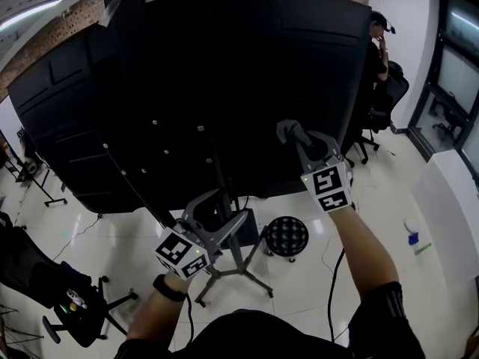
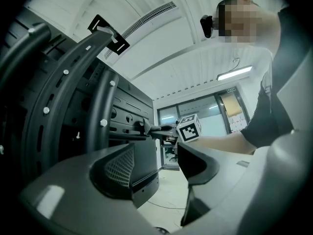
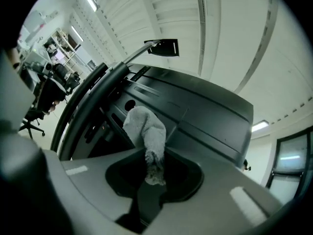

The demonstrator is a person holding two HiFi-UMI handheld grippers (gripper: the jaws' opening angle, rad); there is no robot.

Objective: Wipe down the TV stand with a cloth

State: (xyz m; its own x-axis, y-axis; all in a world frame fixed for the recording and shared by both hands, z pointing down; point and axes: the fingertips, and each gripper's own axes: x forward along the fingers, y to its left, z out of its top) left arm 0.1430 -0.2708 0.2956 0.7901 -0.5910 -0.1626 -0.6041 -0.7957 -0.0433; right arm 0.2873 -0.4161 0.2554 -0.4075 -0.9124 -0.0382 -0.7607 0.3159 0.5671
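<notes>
Right gripper (image 1: 301, 142) clamps the grey cloth (image 3: 145, 126) — best pressed flat along the TV stand (image 1: 238, 254); left gripper (image 1: 217, 215) gapes, empty.

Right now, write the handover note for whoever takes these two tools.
Right tool: shut on the grey cloth, raised at the TV's black back.
Left tool: open, empty, low beside the stand's pole.
Done: cloth is in hand; no wiped patch can be made out.
Left: likely the pole and the feet on the floor.
</notes>
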